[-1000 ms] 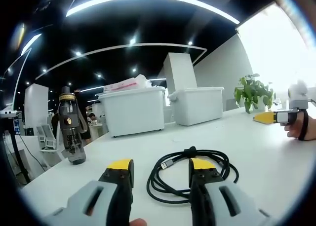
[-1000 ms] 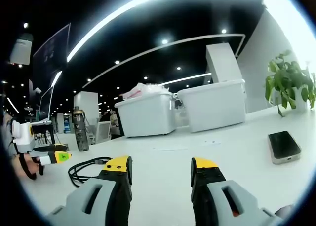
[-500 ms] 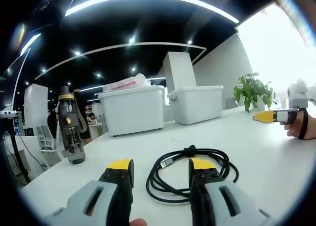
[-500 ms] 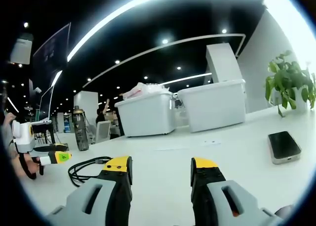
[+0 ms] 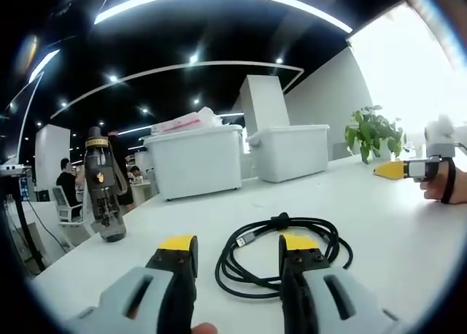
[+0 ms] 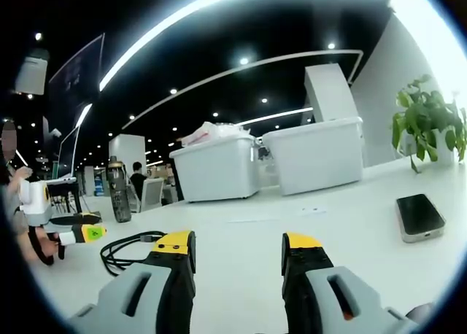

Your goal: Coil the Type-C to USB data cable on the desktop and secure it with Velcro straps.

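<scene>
Hiding cable [image 5: 281,255] loop's near edge: left tongs [image 5: 239,245].

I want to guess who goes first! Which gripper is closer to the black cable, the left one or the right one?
Probably the left gripper: the cable lies right at its open jaws. The right gripper, also open, sits farther off, with the cable away to its left.

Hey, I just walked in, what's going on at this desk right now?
A person holds a two-jaw gripper in each hand over a white desk. The left gripper hovers open just above a loosely coiled black cable, jaws to either side of its near edge, not gripping it. The right gripper is open over bare desk. A phone, a bottle and two white bins sit around.
</scene>
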### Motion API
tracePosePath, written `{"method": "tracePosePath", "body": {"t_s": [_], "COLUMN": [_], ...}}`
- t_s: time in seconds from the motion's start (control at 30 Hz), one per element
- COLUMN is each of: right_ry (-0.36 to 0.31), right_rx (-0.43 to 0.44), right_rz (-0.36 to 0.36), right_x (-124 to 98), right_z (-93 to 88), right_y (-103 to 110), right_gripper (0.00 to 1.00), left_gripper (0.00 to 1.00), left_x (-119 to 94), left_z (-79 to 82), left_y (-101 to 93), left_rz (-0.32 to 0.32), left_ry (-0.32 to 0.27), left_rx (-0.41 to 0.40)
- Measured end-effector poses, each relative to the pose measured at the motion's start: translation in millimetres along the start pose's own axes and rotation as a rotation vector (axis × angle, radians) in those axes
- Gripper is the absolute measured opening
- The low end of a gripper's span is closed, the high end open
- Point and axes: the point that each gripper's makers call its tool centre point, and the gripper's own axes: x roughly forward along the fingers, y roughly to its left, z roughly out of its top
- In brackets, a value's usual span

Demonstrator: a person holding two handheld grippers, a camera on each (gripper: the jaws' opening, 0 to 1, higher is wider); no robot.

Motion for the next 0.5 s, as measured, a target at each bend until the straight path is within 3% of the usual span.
{"method": "tracePosePath", "body": {"t_s": [0.5], "right_ry": [0.001], "right_rx": [0.0], "right_rz": [0.001], "right_x": [0.5], "right_z": [0.7], "right_y": [-0.3], "right_gripper": [0.46], "left_gripper": [0.46], "left_x": [-0.7], "left_z": [-1.0], "left_y": [-0.3], "left_rz": [0.0], "left_ry": [0.005], "left_rx": [0.0]}}
